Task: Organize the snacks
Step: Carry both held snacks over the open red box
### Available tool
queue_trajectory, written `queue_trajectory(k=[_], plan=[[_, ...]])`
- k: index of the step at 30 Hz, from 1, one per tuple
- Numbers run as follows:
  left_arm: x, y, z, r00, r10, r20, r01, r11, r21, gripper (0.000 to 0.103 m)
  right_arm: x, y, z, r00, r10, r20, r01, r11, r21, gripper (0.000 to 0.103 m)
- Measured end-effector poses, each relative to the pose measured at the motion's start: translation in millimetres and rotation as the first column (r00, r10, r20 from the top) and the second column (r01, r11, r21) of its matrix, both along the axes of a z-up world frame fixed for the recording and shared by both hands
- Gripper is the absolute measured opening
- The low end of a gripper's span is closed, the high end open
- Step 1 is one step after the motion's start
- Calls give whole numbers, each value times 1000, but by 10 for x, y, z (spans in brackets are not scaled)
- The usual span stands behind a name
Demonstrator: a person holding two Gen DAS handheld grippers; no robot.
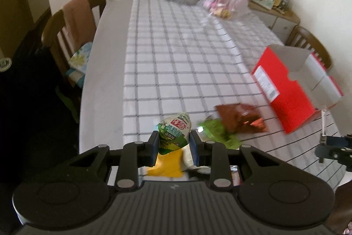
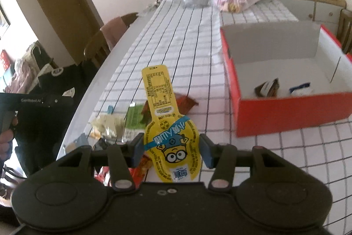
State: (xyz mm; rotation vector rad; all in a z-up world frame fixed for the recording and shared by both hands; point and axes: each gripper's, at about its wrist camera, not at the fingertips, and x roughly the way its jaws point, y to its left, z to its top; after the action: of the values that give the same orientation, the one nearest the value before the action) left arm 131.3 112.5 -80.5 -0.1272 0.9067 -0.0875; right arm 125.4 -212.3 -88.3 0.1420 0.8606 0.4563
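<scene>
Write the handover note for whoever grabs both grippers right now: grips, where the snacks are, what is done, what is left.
Left gripper: shut on a green and white snack packet, held over the near table edge.
Right gripper: shut on a yellow cartoon pouch, held up short of the red box.
Red box: open on the checked tablecloth, with two small packets already inside, a brown one and a white and blue one.
Loose on the table: a brown packet, a green packet, and a pile of snacks near the edge.
Left: probably box both held snacks, then the loose ones.

Glossy yellow packet [image 2: 171, 142], matt cardboard box [image 2: 292, 111]
</scene>
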Motion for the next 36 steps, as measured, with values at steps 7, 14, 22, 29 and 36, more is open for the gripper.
queue_trajectory(k=[7,14,22,29,36], plan=[[48,-444,308,998,-31,53,31,1000,-5,28,56,-245,173,999,-16,43,15,1000,8,51],[208,-1045,498,993,-81,81,82,997,-11,28,203,-535,269,997,-23,69,23,1000,8,51],[470,-1759,577,990,-114,82,115,993,-12,28,482,-956,353,994,-52,93,53,999,-5,51],[755,-2345,557,991,-122,58,123,992,-16,28,771,-1275,305,996,-61,70,63,998,-21,51],[1042,-2856,435,993,-117,8,117,993,-13,28,1078,-1562,186,998,-56,29,58,997,-53,51]])
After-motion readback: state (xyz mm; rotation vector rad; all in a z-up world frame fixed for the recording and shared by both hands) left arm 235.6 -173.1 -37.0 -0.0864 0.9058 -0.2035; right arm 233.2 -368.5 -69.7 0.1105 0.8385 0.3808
